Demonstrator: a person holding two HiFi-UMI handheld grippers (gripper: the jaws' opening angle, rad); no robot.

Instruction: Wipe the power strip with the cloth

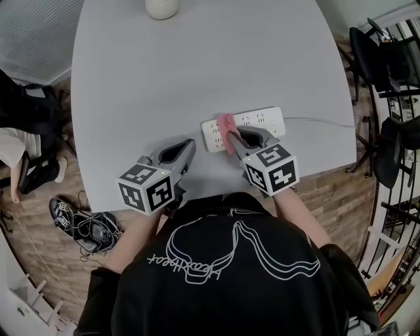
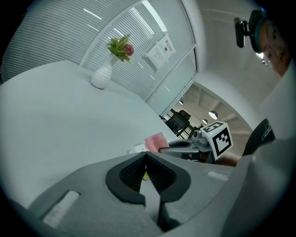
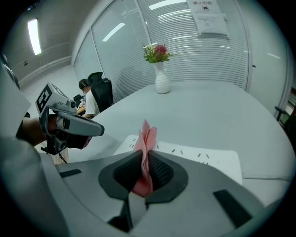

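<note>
A white power strip (image 1: pixel 244 128) lies near the front edge of the pale grey table (image 1: pixel 197 59), its cable running off to the right. My right gripper (image 1: pixel 231 140) is shut on a folded pink cloth (image 1: pixel 226 124), which rests on the strip's left part. In the right gripper view the cloth (image 3: pixel 147 141) sticks up between the jaws, over the strip (image 3: pixel 194 155). My left gripper (image 1: pixel 189 147) hovers left of the strip, shut with nothing in it; its view shows the jaws (image 2: pixel 145 170) pressed together, with the cloth (image 2: pixel 156 140) beyond.
A white vase (image 1: pixel 162 8) with flowers (image 3: pixel 156 52) stands at the table's far edge. Dark chairs (image 1: pixel 387 62) stand to the right. Shoes and cables (image 1: pixel 88 226) lie on the wood floor at left. A person sits in the background (image 3: pixel 91 99).
</note>
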